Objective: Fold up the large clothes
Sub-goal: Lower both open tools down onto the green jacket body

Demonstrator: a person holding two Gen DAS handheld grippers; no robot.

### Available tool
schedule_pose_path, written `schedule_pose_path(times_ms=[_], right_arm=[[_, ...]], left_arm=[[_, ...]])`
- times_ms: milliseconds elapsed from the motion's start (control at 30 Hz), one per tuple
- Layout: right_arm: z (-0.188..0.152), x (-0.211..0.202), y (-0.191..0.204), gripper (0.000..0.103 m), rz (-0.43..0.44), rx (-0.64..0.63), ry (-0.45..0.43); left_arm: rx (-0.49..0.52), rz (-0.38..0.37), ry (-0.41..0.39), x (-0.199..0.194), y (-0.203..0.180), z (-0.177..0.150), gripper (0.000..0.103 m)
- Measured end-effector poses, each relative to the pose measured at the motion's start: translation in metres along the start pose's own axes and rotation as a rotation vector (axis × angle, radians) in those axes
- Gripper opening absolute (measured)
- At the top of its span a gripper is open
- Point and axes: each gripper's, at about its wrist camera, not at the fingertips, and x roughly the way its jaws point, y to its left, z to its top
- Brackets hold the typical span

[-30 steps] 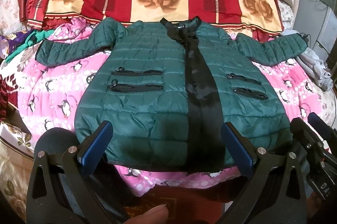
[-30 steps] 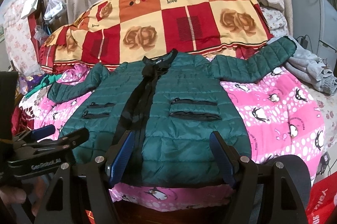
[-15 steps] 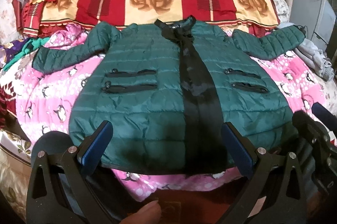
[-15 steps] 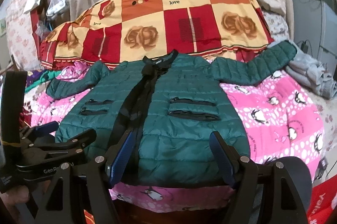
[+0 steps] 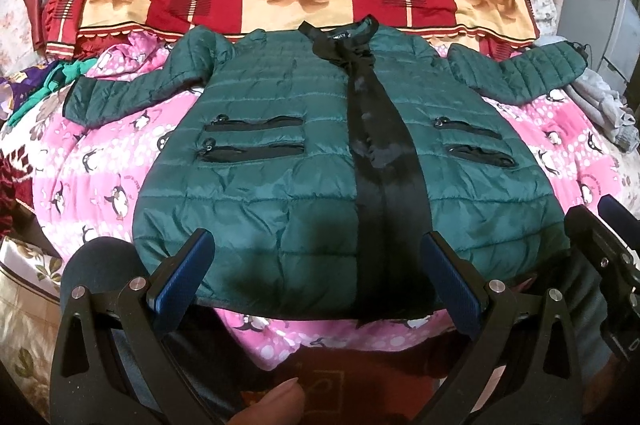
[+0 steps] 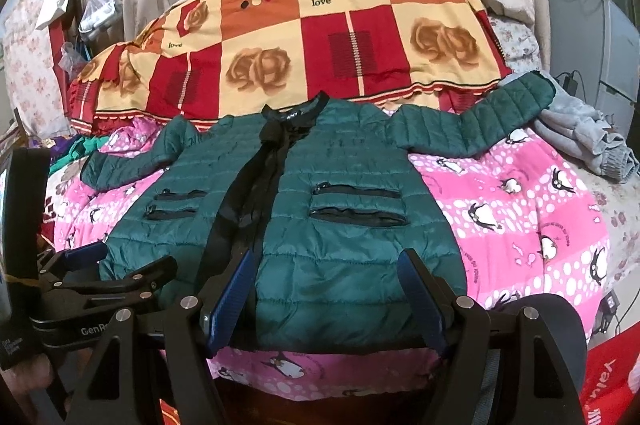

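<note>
Little has been changed since the earlier frame: only the left wrist view is shifted slightly. There the green jacket [image 5: 280,161] is seen spread flat on the pink blanket [image 5: 100,169], and the left gripper [image 5: 316,277] is held open above its hem, empty. From the right wrist, the right gripper [image 6: 324,297] is likewise kept open over the hem, nothing being gripped.

A: What hides the green jacket [image 5: 256,201]?

B: Its hem, behind the left gripper [image 5: 316,277] fingers. In the right wrist view the right gripper [image 6: 326,299] covers it likewise.

A: And at the edges?

B: A thumb [image 5: 272,403] (only its tip) is cut off below; the collar label [image 6: 293,115] is too small to read; grey clothes [image 6: 580,137] run partly behind the right sleeve
</note>
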Motion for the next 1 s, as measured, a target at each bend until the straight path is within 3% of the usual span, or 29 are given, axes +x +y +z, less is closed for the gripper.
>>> schedule_pose_path(times_ms=[400, 600, 1000], right_arm=[[0.011, 0.011, -0.002, 0.071, 0.0, -0.013, 0.005], [0.042, 0.036, -0.012, 0.071, -0.034, -0.028, 0.004], [0.109, 0.098, -0.011, 0.071, -0.012, -0.059, 0.024]], left_arm=[[0.007, 0.003, -0.009, 0.006, 0.004, 0.021, 0.103], [0.004, -0.006, -0.025, 0.022, 0.007, 0.055, 0.103], [-0.057, 0.009, -0.018, 0.067, 0.038, 0.124, 0.103]])
